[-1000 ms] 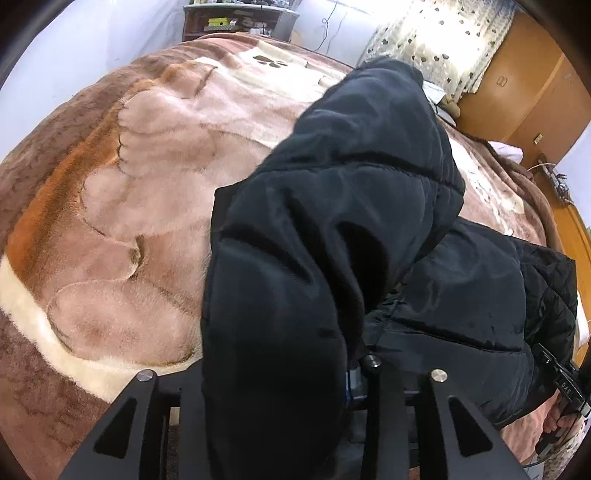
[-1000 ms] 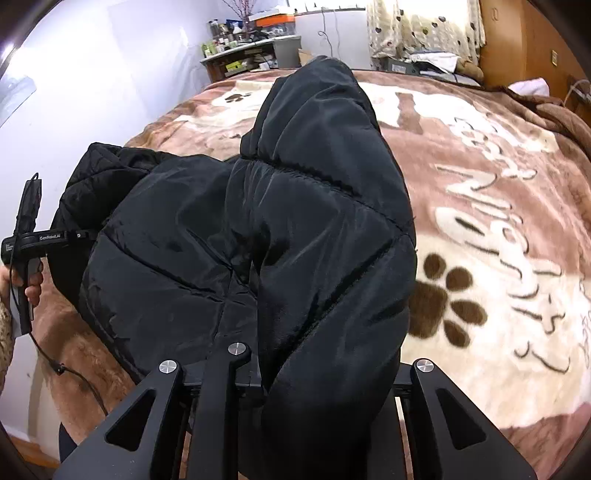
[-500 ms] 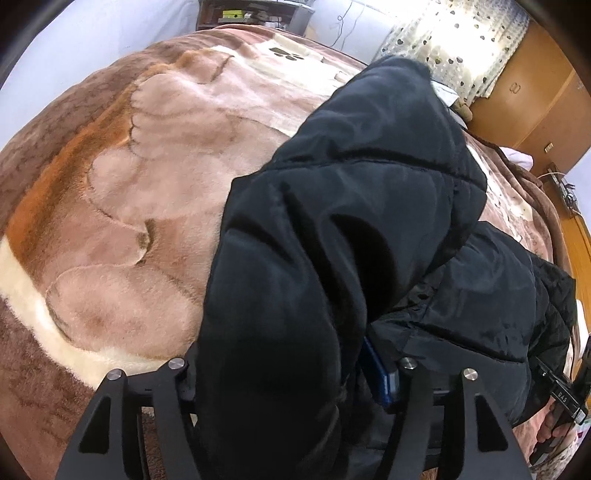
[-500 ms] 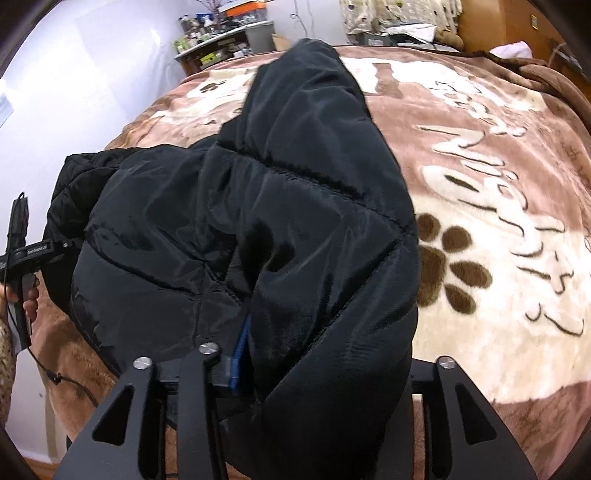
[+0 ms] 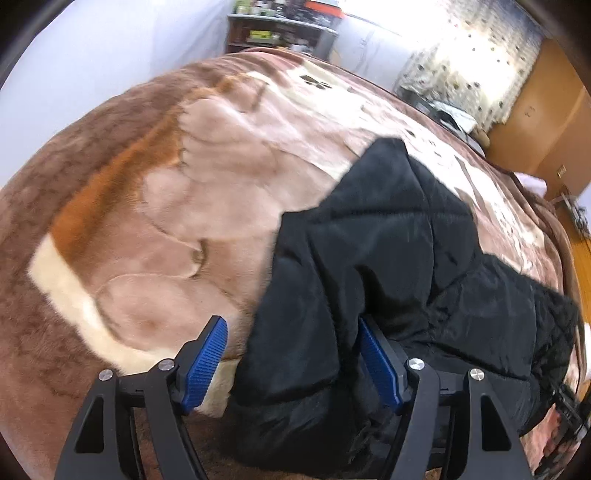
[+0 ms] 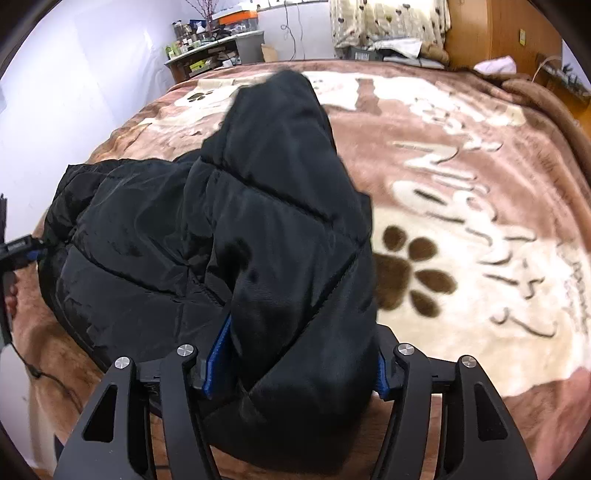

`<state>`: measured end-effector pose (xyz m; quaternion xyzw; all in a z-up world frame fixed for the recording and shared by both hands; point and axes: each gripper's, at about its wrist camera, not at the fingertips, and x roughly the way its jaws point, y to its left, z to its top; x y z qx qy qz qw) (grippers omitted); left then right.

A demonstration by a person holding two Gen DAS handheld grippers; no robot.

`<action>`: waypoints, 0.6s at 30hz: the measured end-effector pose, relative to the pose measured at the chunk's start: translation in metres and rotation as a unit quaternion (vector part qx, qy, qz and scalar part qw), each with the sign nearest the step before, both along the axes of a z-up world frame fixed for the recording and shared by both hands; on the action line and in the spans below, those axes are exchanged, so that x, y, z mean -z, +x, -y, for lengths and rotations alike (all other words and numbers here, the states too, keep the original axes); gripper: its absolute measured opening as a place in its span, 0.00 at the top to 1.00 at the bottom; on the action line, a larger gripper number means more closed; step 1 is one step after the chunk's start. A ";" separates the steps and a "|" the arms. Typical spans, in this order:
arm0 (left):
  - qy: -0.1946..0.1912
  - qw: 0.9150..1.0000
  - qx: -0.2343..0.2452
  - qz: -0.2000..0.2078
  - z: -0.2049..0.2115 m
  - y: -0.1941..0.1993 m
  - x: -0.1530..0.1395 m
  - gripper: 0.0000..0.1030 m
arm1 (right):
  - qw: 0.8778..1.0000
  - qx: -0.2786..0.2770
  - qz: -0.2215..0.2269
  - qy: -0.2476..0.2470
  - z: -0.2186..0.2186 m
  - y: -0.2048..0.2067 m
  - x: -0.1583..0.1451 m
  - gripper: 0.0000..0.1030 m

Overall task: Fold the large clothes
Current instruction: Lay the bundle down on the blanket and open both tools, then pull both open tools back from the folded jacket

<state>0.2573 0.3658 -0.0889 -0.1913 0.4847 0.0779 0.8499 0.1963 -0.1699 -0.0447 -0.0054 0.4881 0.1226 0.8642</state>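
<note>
A black puffer jacket (image 5: 388, 258) lies in a folded heap on a brown plush blanket with paw prints (image 5: 166, 221). My left gripper (image 5: 291, 362) is open; its blue pads stand wide apart and a jacket sleeve lies loosely between them. In the right wrist view the jacket (image 6: 266, 229) fills the middle. My right gripper (image 6: 295, 369) is open too, with a bulky fold of the jacket resting between its spread blue pads. The other gripper shows at the left edge of the right wrist view (image 6: 18, 247).
The blanket (image 6: 461, 221) covers a large bed. A cluttered shelf (image 6: 210, 55) stands at the far wall beside a curtain (image 6: 388, 18). Wooden wardrobes (image 5: 535, 122) are at the far right. A cable (image 6: 44, 373) hangs at the bed's left edge.
Both grippers have opened and let go of the jacket. The raised sleeves have dropped onto the heap, and both cameras have pulled back slightly.
</note>
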 end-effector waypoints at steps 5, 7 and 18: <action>0.013 1.000 -0.004 0.013 -0.002 -0.014 -0.020 0.30 | 0.999 0.028 0.021 -0.017 0.009 -0.011 -0.013 0.39; 0.019 1.000 -0.010 0.021 -0.001 -0.021 -0.031 0.30 | 0.998 0.048 0.036 -0.037 0.013 -0.015 -0.020 0.39; -0.005 0.997 0.066 0.040 0.046 0.004 -0.043 0.30 | 0.998 0.017 0.047 -0.031 -0.030 0.024 -0.015 0.39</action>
